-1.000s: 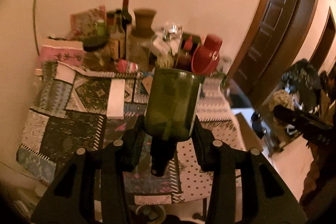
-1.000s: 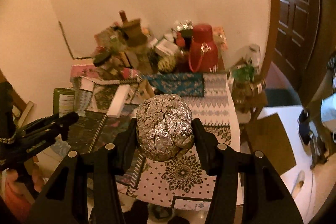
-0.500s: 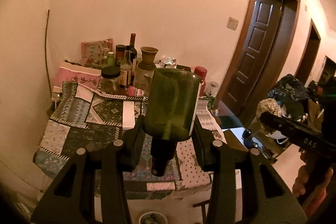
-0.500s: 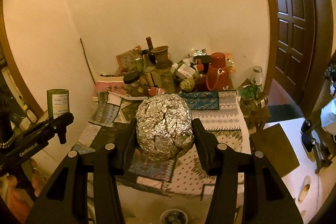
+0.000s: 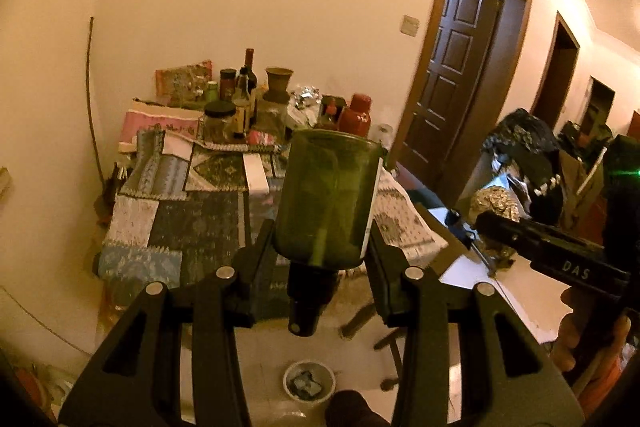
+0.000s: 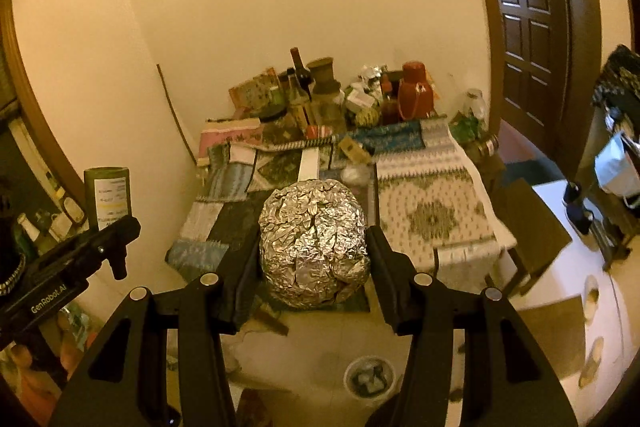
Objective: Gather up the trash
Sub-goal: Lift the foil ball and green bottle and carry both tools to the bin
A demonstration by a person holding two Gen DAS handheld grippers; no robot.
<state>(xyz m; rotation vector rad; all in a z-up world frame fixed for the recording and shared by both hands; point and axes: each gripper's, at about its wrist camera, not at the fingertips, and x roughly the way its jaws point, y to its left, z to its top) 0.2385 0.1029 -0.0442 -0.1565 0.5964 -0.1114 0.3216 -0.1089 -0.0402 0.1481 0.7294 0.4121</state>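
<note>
Table (image 6: 432,211) clutter lies well beyond both sets of fingers, much of it possibly trash left to collect. Between the left gripper's (image 5: 325,247) fingers a green bottle (image 5: 328,199) sits clamped, neck toward the camera. The right gripper (image 6: 314,259) squeezes a foil ball (image 6: 314,243). Below the fingers waits a small bin (image 6: 370,375), contents unclear; neither item looks deposited yet.

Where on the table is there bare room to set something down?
Free: the white patterned cloth on the table's right front, and the dark patchwork at left front. Crowded: the back edge, packed with bottles and the red flask.
</note>
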